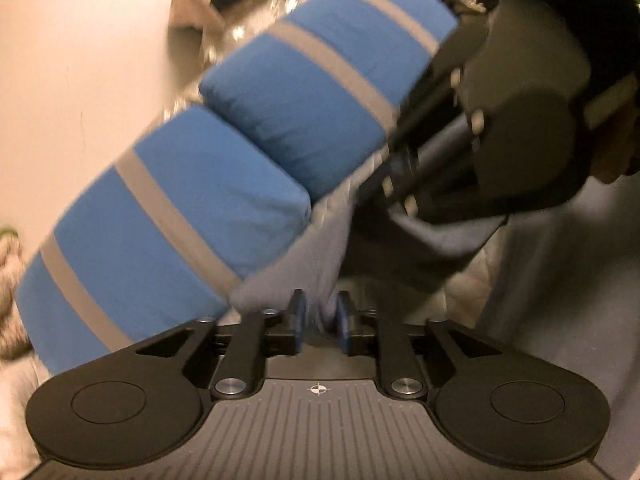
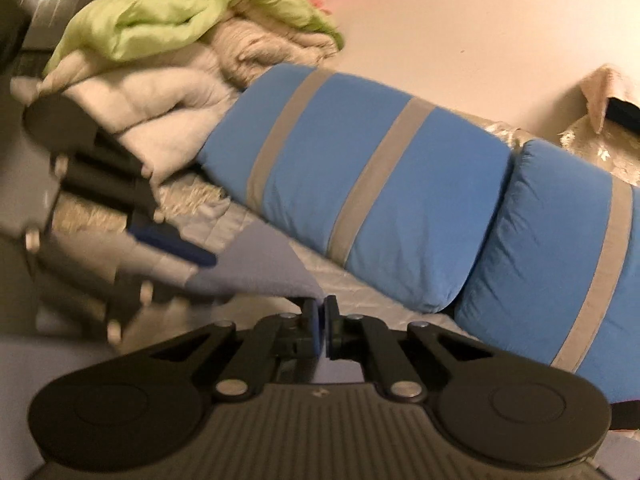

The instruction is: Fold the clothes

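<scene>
A grey-lilac garment [image 1: 316,264] is stretched between my two grippers above the bed. My left gripper [image 1: 320,322] is shut on one edge of it; the cloth runs up from between the blue pads. My right gripper [image 2: 322,320] is shut on a corner of the same garment [image 2: 260,268]. In the left wrist view the right gripper [image 1: 404,176] comes in from the upper right, close to the cloth. In the right wrist view the left gripper [image 2: 180,254] comes in from the left, its blue pad on the cloth.
Two blue pillows with grey stripes [image 1: 168,220] [image 2: 360,200] lie along the bed against a pale wall. A pile of cream bedding [image 2: 168,92] with a lime-green cloth [image 2: 192,12] sits at the far left. The quilted bedspread [image 2: 360,280] lies under the garment.
</scene>
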Tool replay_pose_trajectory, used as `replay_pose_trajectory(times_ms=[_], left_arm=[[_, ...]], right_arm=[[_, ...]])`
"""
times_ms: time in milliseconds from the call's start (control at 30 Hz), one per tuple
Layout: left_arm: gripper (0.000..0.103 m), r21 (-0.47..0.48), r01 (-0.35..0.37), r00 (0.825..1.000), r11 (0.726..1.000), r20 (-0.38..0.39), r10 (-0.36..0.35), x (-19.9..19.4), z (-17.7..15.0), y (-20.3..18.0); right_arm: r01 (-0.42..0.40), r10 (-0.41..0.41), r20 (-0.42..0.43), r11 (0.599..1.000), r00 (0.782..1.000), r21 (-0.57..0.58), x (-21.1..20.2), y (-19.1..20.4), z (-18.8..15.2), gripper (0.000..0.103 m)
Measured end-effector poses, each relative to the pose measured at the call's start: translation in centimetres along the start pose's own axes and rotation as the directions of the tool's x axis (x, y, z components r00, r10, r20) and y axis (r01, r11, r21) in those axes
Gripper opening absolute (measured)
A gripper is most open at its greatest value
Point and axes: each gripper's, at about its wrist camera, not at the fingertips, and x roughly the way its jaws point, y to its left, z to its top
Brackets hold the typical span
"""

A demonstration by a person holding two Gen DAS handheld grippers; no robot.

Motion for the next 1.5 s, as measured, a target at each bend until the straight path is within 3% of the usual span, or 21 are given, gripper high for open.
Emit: replay_pose_trajectory(times_ms=[100,267,533,800,967,1333,1500], left_arm=[[0.035,-0.080,0.030,0.999,0.996,-0.012,-0.031,0.5,0.6,0.4],[0.037,-0.177,0.052,0.998,0.983,-0.026,-0.057,1.3,1.5,0.6],[0.037,-0.145,-0.064,0.994,0.987,-0.094,0.051,1.6,1.4,-1.8],[0.035,-0.176,-0.025,0.996,0.984,-0.094,0.009,1.8,0.2,-1.3],[0.030,-0.200,0.010,0.997,0.980,-0.077,-0.026,2.2,-0.3,-1.0],[0.009,-0.172,-0.009,0.997,0.985,-0.071,-0.003,2.7,-0.5,-1.2],[0.006,-0.123,-0.023,0.998,0.992,-0.063,0.015,2.6,-0.6,-1.4]], right_arm=[[-0.001,0.001,0.007,1.000,1.000,0.032,-0.1,-0.6,0.4,0.004],[-0.003,0.002,0.018,0.996,1.000,0.084,-0.2,-1.5,1.0,0.004],[-0.007,0.003,0.029,0.990,1.000,0.143,-0.6,-2.5,1.3,0.004],[-0.016,0.011,0.036,0.990,0.999,0.141,-0.9,-2.4,1.4,0.004],[-0.031,0.025,0.039,0.989,0.999,0.142,-1.0,-2.4,1.4,0.004],[-0.050,0.046,0.036,0.992,0.998,0.116,-1.2,-1.9,1.2,0.004],[-0.052,0.049,0.024,0.992,0.998,0.111,-1.1,-1.7,0.9,0.004]])
